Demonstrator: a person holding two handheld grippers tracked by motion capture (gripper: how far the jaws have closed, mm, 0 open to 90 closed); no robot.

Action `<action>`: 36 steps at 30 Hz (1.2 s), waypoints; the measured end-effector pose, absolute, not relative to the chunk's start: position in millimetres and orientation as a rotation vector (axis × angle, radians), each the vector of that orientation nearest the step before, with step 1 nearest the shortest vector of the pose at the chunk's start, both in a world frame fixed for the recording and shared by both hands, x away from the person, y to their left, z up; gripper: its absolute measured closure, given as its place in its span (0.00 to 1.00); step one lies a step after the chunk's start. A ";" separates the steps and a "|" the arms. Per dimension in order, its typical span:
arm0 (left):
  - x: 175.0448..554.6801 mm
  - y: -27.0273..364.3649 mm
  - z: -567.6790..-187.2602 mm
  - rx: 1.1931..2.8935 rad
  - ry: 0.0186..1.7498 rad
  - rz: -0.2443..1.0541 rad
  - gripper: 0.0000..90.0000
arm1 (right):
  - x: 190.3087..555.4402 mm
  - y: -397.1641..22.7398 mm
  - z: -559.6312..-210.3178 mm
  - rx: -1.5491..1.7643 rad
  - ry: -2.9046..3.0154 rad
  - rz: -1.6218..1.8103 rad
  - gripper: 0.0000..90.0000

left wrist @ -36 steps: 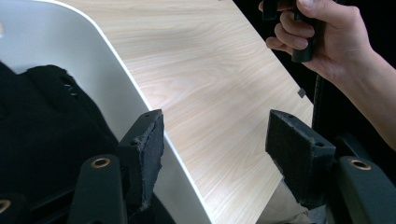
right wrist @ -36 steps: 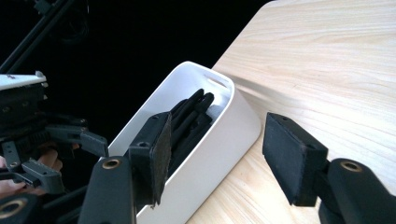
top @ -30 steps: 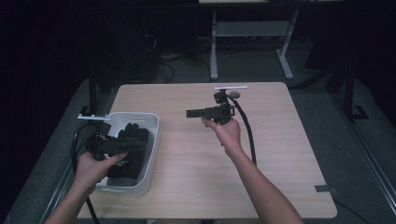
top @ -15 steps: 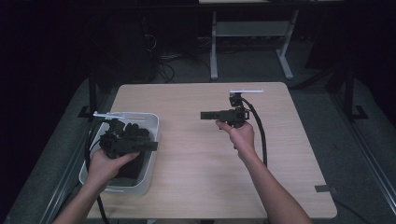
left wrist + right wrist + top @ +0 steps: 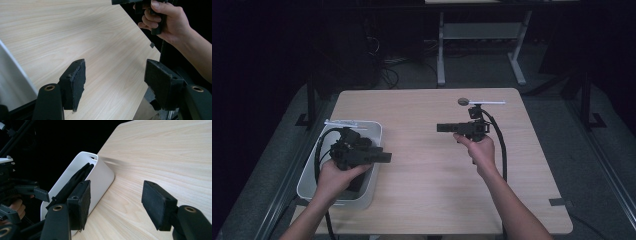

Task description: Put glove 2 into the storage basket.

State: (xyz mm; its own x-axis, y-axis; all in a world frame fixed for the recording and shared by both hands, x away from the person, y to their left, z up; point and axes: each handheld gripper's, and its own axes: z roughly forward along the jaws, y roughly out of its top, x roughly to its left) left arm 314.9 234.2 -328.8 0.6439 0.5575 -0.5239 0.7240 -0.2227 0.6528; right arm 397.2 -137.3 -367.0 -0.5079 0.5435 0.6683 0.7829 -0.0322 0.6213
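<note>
My left gripper (image 5: pixel 387 158) is held level over the right rim of a white bin (image 5: pixel 312 172), jaws pointing right. In the left gripper view its pads (image 5: pixel 75 82) stand apart with bare wood between them; they have opened a little further. My right gripper (image 5: pixel 441 128) is held level above the middle of the table, jaws pointing left toward the bin. It is open (image 5: pixel 117 202) with nothing between its pads. A black item (image 5: pixel 75 180) sticks up inside the white bin (image 5: pixel 100 172).
The light wooden table (image 5: pixel 427 195) is bare in front of and between the two hands. A small dark disc (image 5: pixel 463 101) lies near the far edge. Desk legs and cables stand on the dark floor beyond the table.
Both hands have moved to the right in the high view. The left gripper went from over the bin's middle to its right rim; the right gripper shifted right and slightly nearer.
</note>
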 end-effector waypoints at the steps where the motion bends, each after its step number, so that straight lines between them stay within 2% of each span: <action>1: 315.1 232.9 -328.8 1.903 1.012 -0.216 0.37 | 396.6 -138.7 -366.9 -1.422 -2.016 -1.557 0.44; 36: 314.9 172.0 -341.2 1.950 0.930 -0.281 0.34 | 378.1 -204.0 -385.8 -1.544 -1.958 -1.569 0.43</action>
State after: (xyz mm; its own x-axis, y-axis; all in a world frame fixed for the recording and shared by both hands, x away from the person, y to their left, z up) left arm 314.9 172.0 -341.2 0.6877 0.4941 -0.5319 0.7060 -0.2847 0.6484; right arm 378.1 -204.0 -385.8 -0.4369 0.5864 0.6821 0.7935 -0.1058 0.5993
